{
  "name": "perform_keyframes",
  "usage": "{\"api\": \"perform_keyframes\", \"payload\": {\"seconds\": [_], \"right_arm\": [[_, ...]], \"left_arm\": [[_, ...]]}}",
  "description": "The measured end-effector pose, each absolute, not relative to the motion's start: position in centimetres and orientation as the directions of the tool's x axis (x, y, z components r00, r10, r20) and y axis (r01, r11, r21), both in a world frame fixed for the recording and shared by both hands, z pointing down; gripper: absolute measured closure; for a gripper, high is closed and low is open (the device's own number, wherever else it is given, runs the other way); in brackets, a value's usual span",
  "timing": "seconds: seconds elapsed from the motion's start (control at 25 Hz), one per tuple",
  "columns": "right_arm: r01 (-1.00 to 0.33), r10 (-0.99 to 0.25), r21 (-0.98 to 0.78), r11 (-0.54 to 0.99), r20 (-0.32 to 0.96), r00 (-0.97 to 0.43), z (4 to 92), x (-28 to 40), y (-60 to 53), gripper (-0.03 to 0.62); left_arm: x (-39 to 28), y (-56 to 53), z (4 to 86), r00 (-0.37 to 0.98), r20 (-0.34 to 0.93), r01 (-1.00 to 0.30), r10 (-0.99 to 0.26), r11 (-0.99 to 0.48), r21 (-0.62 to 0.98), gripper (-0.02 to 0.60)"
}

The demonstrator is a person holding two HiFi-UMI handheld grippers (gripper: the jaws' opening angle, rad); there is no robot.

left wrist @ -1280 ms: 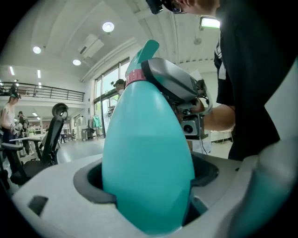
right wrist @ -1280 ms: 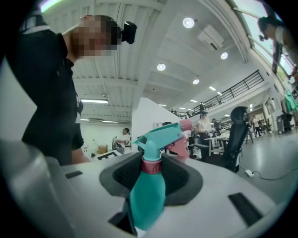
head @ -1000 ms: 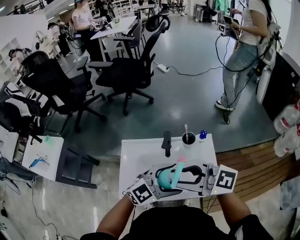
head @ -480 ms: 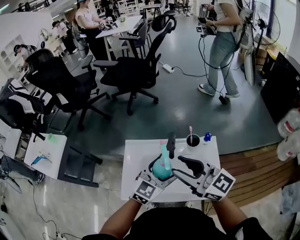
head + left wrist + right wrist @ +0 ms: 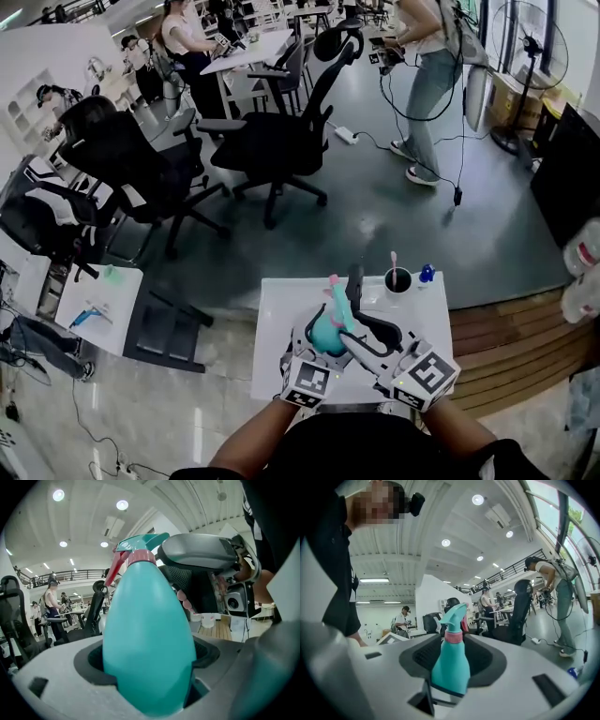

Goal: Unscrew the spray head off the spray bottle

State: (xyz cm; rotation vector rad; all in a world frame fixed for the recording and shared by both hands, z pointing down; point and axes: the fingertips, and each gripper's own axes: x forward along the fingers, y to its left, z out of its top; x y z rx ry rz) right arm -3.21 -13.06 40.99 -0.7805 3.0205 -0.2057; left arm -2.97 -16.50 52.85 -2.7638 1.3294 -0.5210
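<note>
Head view: teal spray bottle [image 5: 326,330] stands upright, and everything here is placed off it. White table [image 5: 277,314] lies under the bottle; I can't tell whether the base touches it. My left gripper [image 5: 322,336] comes at the bottle from the near left and pinches its fat lower body. Left gripper view is filled by that teal body wedged between the jaws, both sides hard against it. Spray head [image 5: 335,292] with its pink collar sits on top of the bottle, not off yet. My right gripper [image 5: 359,326] comes in from the bottle's near right, at about neck height. Its jaws have just been closing, yet they stand apart. In the right gripper view the bottle sits in the gap between them, and I see no pad pressing on it. In the left gripper view one right jaw runs just beside the spray head. Cup [image 5: 397,279] is beyond and right of the bottle, small blue item [image 5: 427,273] further right. Black office chairs [image 5: 272,141] are well beyond the bottle.
</note>
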Motion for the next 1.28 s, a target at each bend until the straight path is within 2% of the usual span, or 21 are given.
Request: {"api": "perform_keyframes", "payload": {"seconds": [0.44, 0.88, 1.04, 1.28], "right_arm": [[-0.503, -0.519, -0.236, 0.831, -0.007, -0.854, 40.3, -3.3, -13.4, 0.433], [-0.392, -0.424, -0.252, 0.885, -0.089, -0.901, 39.1, -1.8, -12.4, 0.454], [-0.288, -0.313, -0.182, 0.940, -0.128, -0.941, 38.5, -1.4, -11.1, 0.455], [-0.009, -0.018, -0.068, 0.998, -0.146, -0.989, 37.2, -0.5, -7.2, 0.457]], "left_arm": [[-1.7, -15.7, 52.1, 0.544, 0.277, -0.751, -0.792, -0.607, -0.259, 0.129], [-0.8, -13.4, 50.5, 0.683, 0.233, -0.650, -0.692, -0.722, -0.240, 0.129], [0.5, -11.8, 49.5, 0.792, 0.221, -0.537, -0.569, -0.821, -0.193, 0.130], [3.1, -7.9, 47.5, 0.932, 0.160, -0.309, -0.327, -0.943, -0.123, 0.129]]}}
